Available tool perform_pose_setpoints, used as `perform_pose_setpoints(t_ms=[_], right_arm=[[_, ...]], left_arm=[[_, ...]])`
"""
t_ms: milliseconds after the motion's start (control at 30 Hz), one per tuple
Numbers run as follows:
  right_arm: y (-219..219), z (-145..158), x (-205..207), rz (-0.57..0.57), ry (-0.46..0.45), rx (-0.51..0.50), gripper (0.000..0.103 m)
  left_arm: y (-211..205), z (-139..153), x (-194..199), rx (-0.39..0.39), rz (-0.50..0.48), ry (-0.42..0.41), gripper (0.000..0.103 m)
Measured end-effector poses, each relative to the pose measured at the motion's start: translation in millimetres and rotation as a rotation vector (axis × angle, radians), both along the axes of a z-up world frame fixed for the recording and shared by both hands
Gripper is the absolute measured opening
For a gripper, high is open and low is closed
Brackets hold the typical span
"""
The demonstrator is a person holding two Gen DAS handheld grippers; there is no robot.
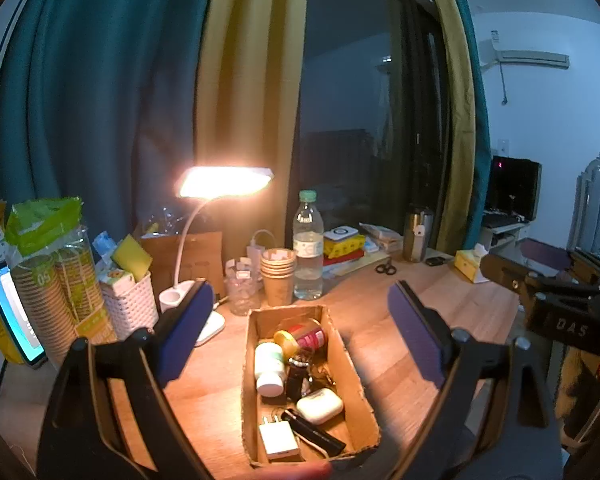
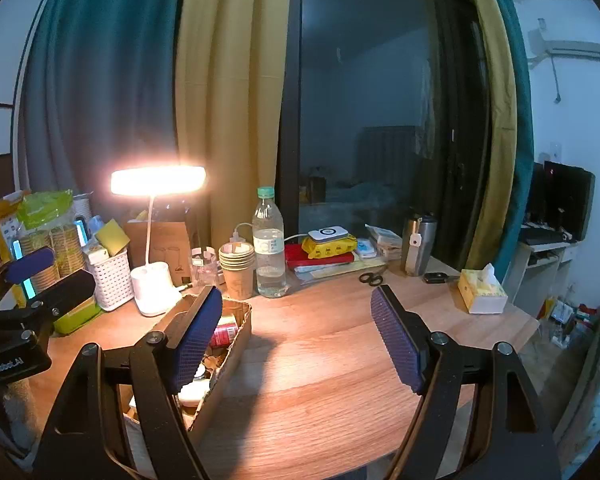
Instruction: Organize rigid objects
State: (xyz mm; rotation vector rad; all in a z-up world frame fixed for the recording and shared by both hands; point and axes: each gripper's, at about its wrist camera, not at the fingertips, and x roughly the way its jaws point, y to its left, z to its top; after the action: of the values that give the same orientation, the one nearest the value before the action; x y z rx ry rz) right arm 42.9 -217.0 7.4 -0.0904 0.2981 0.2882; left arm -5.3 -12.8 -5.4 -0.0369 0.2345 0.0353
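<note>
My left claw (image 1: 300, 328): jaws spread wide with nothing between the pads, hanging above the cardboard box.
My right claw (image 2: 296, 332): also wide open and holding nothing, over bare wood to the right of the box.
Cardboard box (image 1: 350, 372): open-topped, on the wooden desk (image 2: 320, 360), lengthwise away from me.
Inside the box: a white pill bottle (image 1: 269, 368) lying on its side, a dark little bottle (image 1: 296, 376) just beside it, a white earbud case (image 1: 320, 405), a white plug adapter (image 1: 279, 439), a black stick-shaped thing (image 1: 314, 432), and a red-labelled jar (image 1: 302, 336) at the far end.
Behind the box: a stack of paper cups (image 1: 278, 276), a clear plastic cup (image 1: 242, 292) and a water bottle (image 1: 308, 244) stand close to its far edge.
Left side: a lit desk lamp (image 1: 220, 184), its white base just beside my left finger; a white woven basket (image 1: 130, 306); a wrapped sleeve of cups (image 1: 56, 280).
Further right: scissors (image 2: 371, 278), a steel tumbler (image 2: 418, 246), a tissue box (image 2: 482, 290), well apart from the cardboard box.
View block: in the right wrist view my own left finger (image 2: 198, 336) hides much of the box's contents.
</note>
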Motion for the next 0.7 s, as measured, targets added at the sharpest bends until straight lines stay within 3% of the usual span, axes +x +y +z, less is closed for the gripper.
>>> perform_pose_setpoints(t_ms=[533, 700], right_arm=[[0.5, -0.3, 0.6, 0.003, 0.002, 0.003, 0.080], [1.4, -0.8, 0.4, 0.005, 0.005, 0.006, 0.081]], left_arm=[[-2.0, 0.8, -0.4, 0.005, -0.010, 0.006, 0.090], [1.1, 1.0, 0.1, 0.002, -0.005, 0.004, 0.096]])
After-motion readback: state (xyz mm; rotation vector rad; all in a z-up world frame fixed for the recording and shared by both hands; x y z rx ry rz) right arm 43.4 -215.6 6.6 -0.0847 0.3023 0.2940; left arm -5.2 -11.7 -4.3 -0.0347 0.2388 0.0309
